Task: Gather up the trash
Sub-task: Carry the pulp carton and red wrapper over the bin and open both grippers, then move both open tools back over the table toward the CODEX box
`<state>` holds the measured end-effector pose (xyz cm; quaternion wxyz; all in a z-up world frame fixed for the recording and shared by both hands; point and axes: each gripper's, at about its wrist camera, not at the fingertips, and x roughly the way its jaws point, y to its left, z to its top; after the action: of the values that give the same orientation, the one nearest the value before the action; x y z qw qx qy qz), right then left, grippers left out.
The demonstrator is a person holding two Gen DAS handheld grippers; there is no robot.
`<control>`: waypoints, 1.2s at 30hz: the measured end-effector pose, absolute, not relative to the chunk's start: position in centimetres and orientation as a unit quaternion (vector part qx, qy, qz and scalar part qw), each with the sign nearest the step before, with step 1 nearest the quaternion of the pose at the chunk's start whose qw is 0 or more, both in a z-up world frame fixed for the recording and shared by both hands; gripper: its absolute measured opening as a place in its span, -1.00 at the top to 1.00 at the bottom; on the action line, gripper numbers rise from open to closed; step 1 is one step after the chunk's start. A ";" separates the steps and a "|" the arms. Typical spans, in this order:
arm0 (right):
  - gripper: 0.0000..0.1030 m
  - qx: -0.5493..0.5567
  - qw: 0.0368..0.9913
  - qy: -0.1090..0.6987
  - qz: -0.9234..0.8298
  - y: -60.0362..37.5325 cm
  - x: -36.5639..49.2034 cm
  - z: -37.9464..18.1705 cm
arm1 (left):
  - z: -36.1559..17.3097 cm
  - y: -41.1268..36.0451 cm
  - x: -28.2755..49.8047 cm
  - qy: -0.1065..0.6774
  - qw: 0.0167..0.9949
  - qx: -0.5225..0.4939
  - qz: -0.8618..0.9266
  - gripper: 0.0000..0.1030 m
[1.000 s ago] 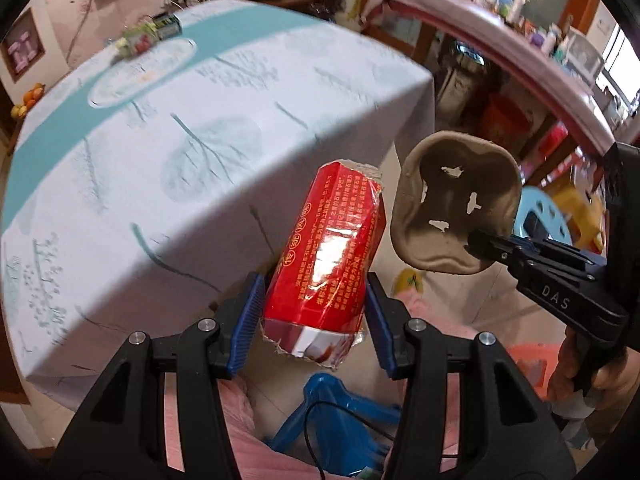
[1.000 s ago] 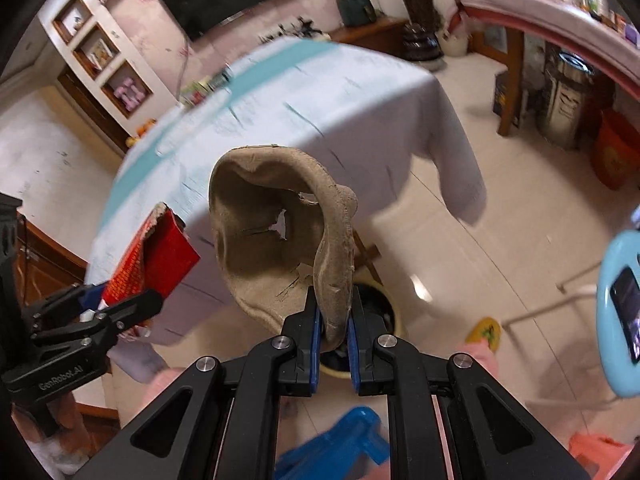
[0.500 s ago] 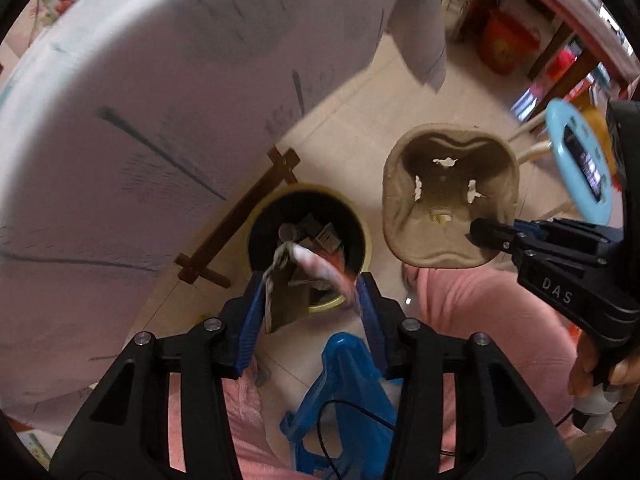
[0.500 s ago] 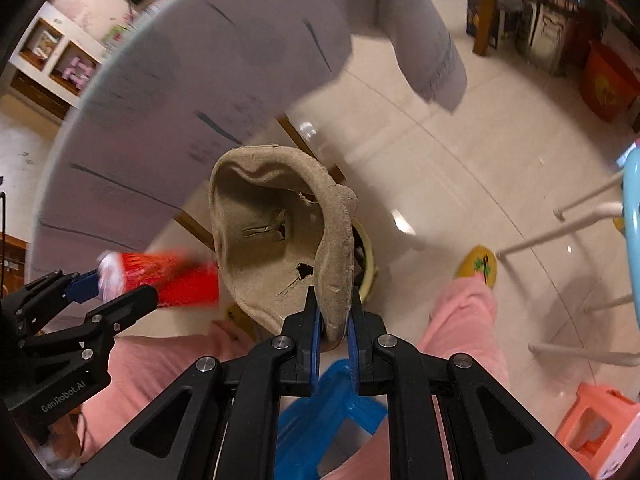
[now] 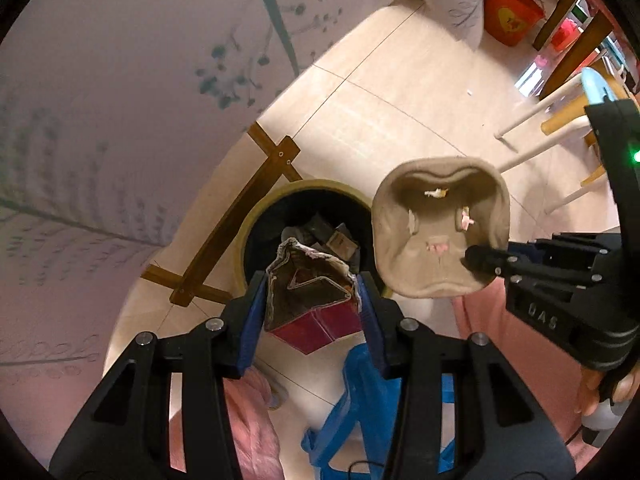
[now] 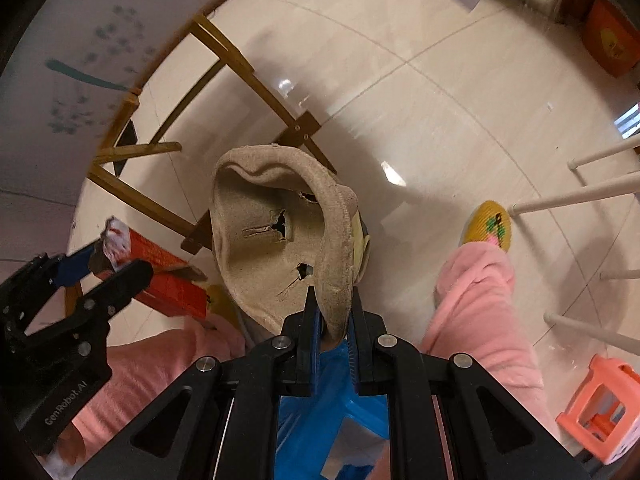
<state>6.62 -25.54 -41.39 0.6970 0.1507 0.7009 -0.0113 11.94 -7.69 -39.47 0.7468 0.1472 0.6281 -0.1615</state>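
My left tool [image 5: 312, 300] grips a red carton [image 5: 316, 304], torn open at its top end, with the blue pads pressing both of its sides; the jaws have just been closing a little on it. The carton hangs right above a round bin [image 5: 276, 216] with a yellowish rim and a dark inside that already holds some crumpled scraps. The bin stands on the pale tiled floor [image 5: 380, 112], just beside the wooden cross-foot [image 5: 236, 224] of the worktop, whose printed cloth [image 5: 120, 100] hangs down at the left.

My right tool [image 6: 331, 314] is clamped tight on the rim of a brown pulp cup tray [image 6: 276, 236], its jaws almost together. The tray's hollow side, with small torn holes, faces the left tool. In the left wrist view the tray [image 5: 440, 228] hangs just beside the carton, over the bin's right edge.

Below both tools I see my pink trouser legs [image 6: 476, 304] and a blue plastic stool [image 5: 360, 412].
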 end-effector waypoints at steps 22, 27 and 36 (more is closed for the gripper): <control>-0.02 0.174 0.681 0.711 0.026 -21.3 11.0 -49.3 | -41.3 -6.6 14.1 0.624 0.747 0.172 -0.151 -0.52; -0.02 0.170 0.687 0.706 0.021 -21.7 10.4 -48.7 | -40.9 -6.5 13.8 0.623 0.748 0.171 -0.148 -0.55; -0.02 0.157 0.690 0.706 0.027 -22.4 8.4 -47.0 | -39.6 -6.3 12.5 0.627 0.743 0.176 -0.151 -0.55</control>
<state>8.45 -22.35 -47.03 0.6902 0.1571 0.7058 0.0269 12.49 -6.32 -39.59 0.7435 0.1762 0.6272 -0.1512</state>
